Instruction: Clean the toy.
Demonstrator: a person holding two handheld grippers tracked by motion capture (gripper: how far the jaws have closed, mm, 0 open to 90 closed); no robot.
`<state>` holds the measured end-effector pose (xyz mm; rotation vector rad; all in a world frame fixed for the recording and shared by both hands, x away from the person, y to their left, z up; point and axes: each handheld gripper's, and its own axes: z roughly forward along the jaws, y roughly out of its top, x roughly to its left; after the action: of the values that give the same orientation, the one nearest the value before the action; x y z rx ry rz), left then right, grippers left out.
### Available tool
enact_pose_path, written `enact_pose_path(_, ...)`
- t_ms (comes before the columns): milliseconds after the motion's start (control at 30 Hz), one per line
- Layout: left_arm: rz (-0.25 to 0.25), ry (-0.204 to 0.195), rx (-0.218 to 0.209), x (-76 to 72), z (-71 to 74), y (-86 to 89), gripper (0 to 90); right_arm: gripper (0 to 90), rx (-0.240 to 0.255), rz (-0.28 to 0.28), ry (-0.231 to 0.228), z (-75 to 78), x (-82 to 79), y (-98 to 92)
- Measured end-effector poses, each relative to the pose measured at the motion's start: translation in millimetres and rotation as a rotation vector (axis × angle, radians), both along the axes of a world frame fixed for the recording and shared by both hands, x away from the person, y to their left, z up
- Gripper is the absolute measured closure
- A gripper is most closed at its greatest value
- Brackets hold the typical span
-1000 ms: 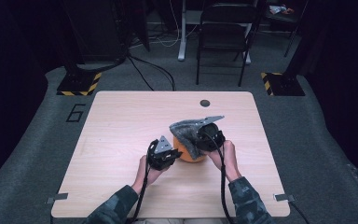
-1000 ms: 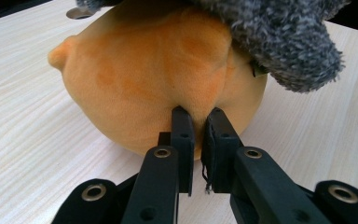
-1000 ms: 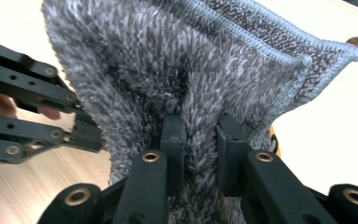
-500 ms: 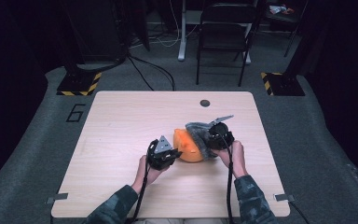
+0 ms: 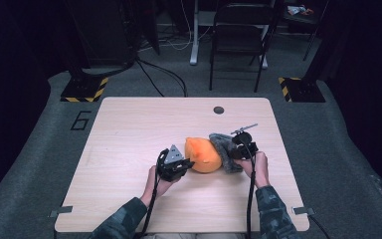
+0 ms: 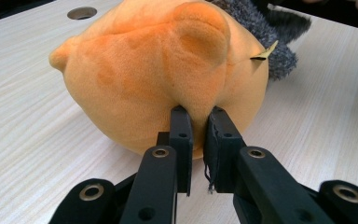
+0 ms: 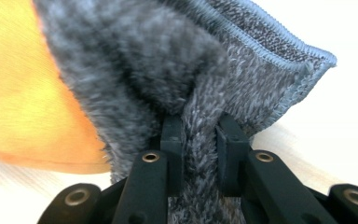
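High view: 2 grippers peel a grey cover [image 5: 225, 152] off an orange plush [image 5: 205, 155].
Left gripper [image 6: 198, 123] fingers pinch plush fabric; right gripper [image 7: 200, 135] fingers pinch the cover. Pull steadily apart, keeping the plush pinned against the tabletop [image 5: 129, 134].

A pale wooden table with rounded corners [image 5: 129, 139] lies beneath the jaws and spreads out on every side of them. A small round dark hole in the tabletop [image 5: 219, 110] sits well beyond the jaws, toward the far edge. Farther off, past the table, a black folding metal chair [image 5: 238, 30] stands on the grey carpeted floor [image 5: 353, 149]. Two black floor plates edged with yellow-and-black stripes [image 5: 84, 89] lie on the carpet to either side.
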<state>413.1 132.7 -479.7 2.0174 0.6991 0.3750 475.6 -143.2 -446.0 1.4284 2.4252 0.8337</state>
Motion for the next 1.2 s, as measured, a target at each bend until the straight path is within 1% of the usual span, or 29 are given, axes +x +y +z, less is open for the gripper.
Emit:
enact_pose_path(33, -0.001, 0.000, 0.001, 0.1, 0.0, 0.1, 81.9, 76.5, 0.003, 0.000, -0.015, 3.2, -0.9, 0.0)
enact_pose_path(67, -0.002, -0.001, 0.001, 0.0, 0.0, 0.0, 81.9, 76.5, 0.023, 0.005, -0.025, 10.3, -2.8, 1.0)
enact_pose_path(100, -0.003, -0.004, 0.003, -0.2, 0.1, -0.3, 81.9, 76.5, 0.027, 0.013, -0.042, 14.6, -4.1, 1.8)
enact_pose_path(133, -0.005, -0.005, 0.002, -0.3, 0.1, -0.6, 81.9, 76.5, 0.043, 0.023, -0.066, 21.7, -7.3, 5.5)
enact_pose_path(233, -0.005, -0.011, -0.002, -0.7, -0.1, -1.3, 81.8, 76.5, 0.062, 0.066, -0.107, 36.0, -14.9, 17.6)
enact_pose_path(267, -0.006, -0.011, -0.002, -0.7, 0.0, -1.3, 81.8, 76.5, 0.072, 0.083, -0.124, 41.1, -18.8, 25.2)
enact_pose_path(300, -0.010, -0.008, 0.001, -0.9, 0.3, -1.1, 81.9, 76.5, 0.067, 0.114, -0.133, 43.8, -20.8, 28.5)
enact_pose_path(333, -0.012, -0.008, 0.001, -1.1, 0.5, -1.1, 81.8, 76.5, 0.068, 0.138, -0.149, 46.8, -24.5, 36.3)
enact_pose_path(367, -0.013, -0.009, 0.000, -1.1, 0.5, -1.3, 81.8, 76.5, 0.075, 0.147, -0.150, 48.6, -27.8, 43.0)
enact_pose_path(433, -0.010, -0.016, 0.003, -1.9, 0.5, -2.0, 81.8, 76.4, 0.062, 0.185, -0.163, 49.2, -31.1, 51.6)
enact_pose_path(467, -0.011, -0.018, 0.004, -1.7, 0.3, -2.2, 81.8, 76.4, 0.055, 0.193, -0.161, 48.2, -32.8, 57.4)
enact_pose_path(500, -0.012, -0.013, 0.002, -1.9, -0.2, -2.2, 81.9, 76.4, 0.048, 0.188, -0.158, 47.1, -33.7, 60.2)
enact_pose_path(533, -0.011, -0.013, 0.002, -1.6, -0.5, -1.9, 81.8, 76.5, 0.036, 0.185, -0.164, 45.0, -33.4, 61.9)
enact_pose_path(567, -0.012, -0.011, 0.002, -1.4, -0.7, -1.8, 81.8, 76.4, 0.041, 0.187, -0.166, 43.6, -32.6, 61.2)
enact_pose_path(600, -0.012, -0.010, 0.001, -1.3, -0.8, -1.8, 81.9, 76.5, 0.043, 0.186, -0.157, 42.9, -32.2, 60.6)
enact_pose_path(700, -0.014, -0.010, 0.010, -1.3, -0.5, -2.0, 81.8, 76.4, 0.028, 0.172, -0.154, 40.2, -30.0, 57.0)
enact_pose_path(733, -0.007, -0.011, 0.006, -1.3, -1.0, -2.4, 81.9, 76.4, 0.027, 0.167, -0.147, 38.2, -28.5, 55.1)
enact_pose_path(800, -0.012, -0.002, 0.009, -0.5, -0.7, -1.0, 81.8, 76.4, 0.011, 0.157, -0.141, 35.4, -26.3, 51.9)
enact_pose_path(1033, -0.003, -0.005, 0.000, 0.4, -2.0, -0.7, 81.8, 76.3, 0.003, 0.098, -0.078, 19.2, -13.9, 31.8)
enact_pose_path(1200, -0.004, -0.006, -0.001, 0.5, -2.1, -0.7, 81.8, 76.3, -0.001, 0.041, -0.029, 3.2, -5.3, 17.1)
